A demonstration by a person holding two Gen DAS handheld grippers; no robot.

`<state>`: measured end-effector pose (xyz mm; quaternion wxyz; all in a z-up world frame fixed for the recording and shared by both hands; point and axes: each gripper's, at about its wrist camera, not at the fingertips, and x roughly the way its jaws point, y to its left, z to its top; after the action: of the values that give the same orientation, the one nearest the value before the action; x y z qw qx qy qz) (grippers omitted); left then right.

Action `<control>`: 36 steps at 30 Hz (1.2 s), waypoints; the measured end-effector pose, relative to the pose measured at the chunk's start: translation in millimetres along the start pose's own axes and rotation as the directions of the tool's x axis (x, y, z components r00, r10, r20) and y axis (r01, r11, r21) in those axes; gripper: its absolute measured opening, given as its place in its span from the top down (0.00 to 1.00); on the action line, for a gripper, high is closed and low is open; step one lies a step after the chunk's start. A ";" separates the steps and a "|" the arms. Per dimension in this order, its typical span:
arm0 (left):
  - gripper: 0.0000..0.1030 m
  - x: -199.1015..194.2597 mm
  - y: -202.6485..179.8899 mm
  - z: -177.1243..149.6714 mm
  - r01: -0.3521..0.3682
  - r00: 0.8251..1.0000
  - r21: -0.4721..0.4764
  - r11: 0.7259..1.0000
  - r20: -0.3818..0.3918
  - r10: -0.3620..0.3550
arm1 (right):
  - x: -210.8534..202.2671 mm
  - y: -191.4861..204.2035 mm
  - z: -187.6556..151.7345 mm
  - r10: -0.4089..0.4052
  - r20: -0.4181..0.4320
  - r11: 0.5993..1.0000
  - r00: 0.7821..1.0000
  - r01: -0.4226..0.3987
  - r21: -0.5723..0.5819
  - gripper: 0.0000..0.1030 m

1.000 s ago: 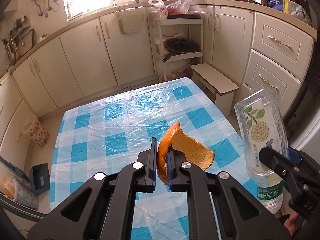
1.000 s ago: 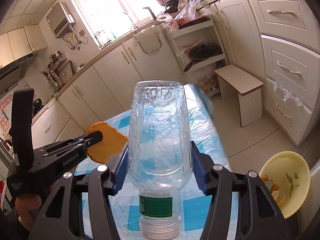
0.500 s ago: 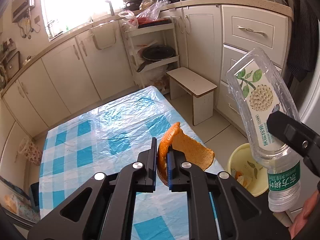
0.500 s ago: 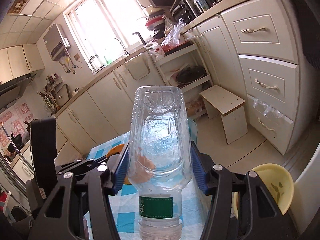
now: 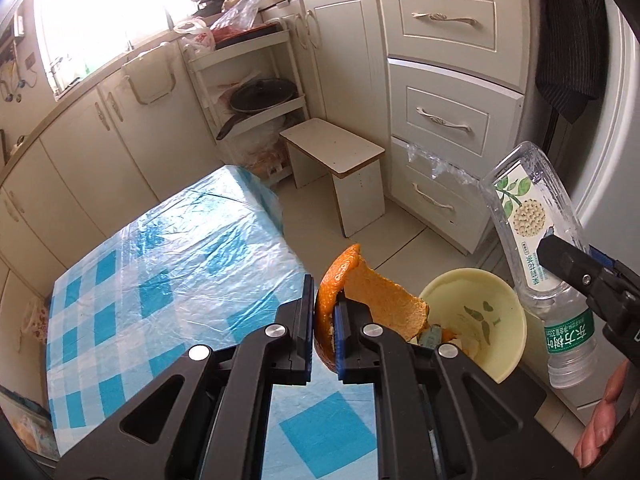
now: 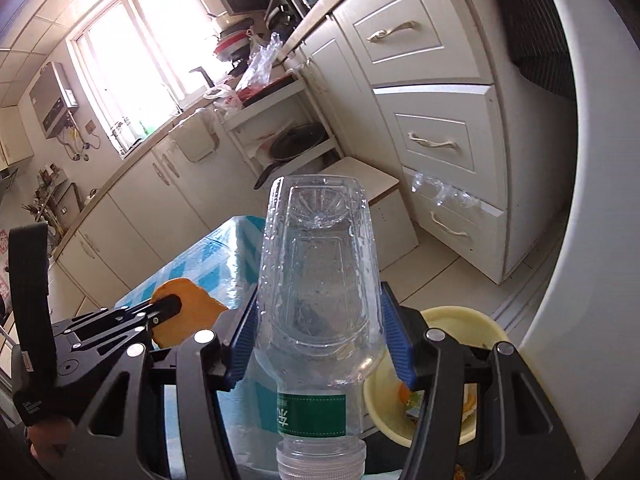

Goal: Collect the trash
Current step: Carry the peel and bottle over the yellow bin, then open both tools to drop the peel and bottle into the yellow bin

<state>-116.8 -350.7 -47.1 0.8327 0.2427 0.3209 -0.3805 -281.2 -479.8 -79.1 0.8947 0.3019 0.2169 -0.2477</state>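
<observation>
My left gripper (image 5: 323,320) is shut on a curled orange peel (image 5: 372,300), held over the right edge of the blue-checked table (image 5: 160,280). Just past the peel, on the floor, stands a pale yellow bin (image 5: 476,312) with scraps inside. My right gripper (image 6: 320,336) is shut on an empty clear plastic bottle (image 6: 320,280), cap toward the camera, its blue pads pressing both sides. The left wrist view shows that bottle (image 5: 532,240) tilted at the right, above the bin. In the right wrist view the bin (image 6: 456,324) lies partly hidden behind the bottle, and the peel (image 6: 184,312) shows at left.
A low white stool (image 5: 336,160) stands on the tiled floor beyond the table. Cream drawers (image 5: 444,120) and cupboards line the wall, with a shelf rack (image 5: 256,92) holding a pan. A large white appliance (image 6: 580,200) fills the right side. A person's fingers (image 5: 600,412) show at lower right.
Both grippers have swung to the right, off the table toward the floor beside it, each keeping its load. The yellow bin has come into the left wrist view, close under the peel.
</observation>
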 end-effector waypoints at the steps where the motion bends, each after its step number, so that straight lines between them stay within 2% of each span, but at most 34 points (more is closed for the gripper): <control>1: 0.92 3.2 -5.9 0.2 0.007 1.000 0.008 1.000 -0.005 -0.007 | 1.1 -5.3 -1.1 -0.009 -0.003 1.000 1.000 0.009 0.005 0.46; 13: 0.92 35.5 -64.3 0.2 0.065 0.996 0.070 0.995 -0.060 -0.060 | 16.3 -39.4 -22.7 -0.095 -0.059 0.995 0.994 0.096 0.013 0.46; 26: 0.92 63.1 -93.1 5.4 0.100 0.990 0.093 0.991 -0.107 -0.090 | 33.6 -72.0 -38.1 -0.163 -0.123 0.986 0.979 0.167 0.023 0.46; 33: 0.92 81.9 -112.0 8.2 0.145 0.981 0.115 0.983 -0.148 -0.127 | 45.7 -82.2 -43.0 -0.179 -0.155 0.983 0.972 0.184 0.019 0.46; 36: 0.92 91.4 -121.6 5.4 0.171 0.971 0.127 0.977 -0.187 -0.146 | 53.1 -86.5 -45.2 -0.184 -0.178 0.982 0.967 0.190 0.019 0.46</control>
<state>-164.8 -470.0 -128.7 0.7484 0.3076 0.3839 -0.4448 -300.1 -527.2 -177.8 0.8393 0.3167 0.3178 -0.3072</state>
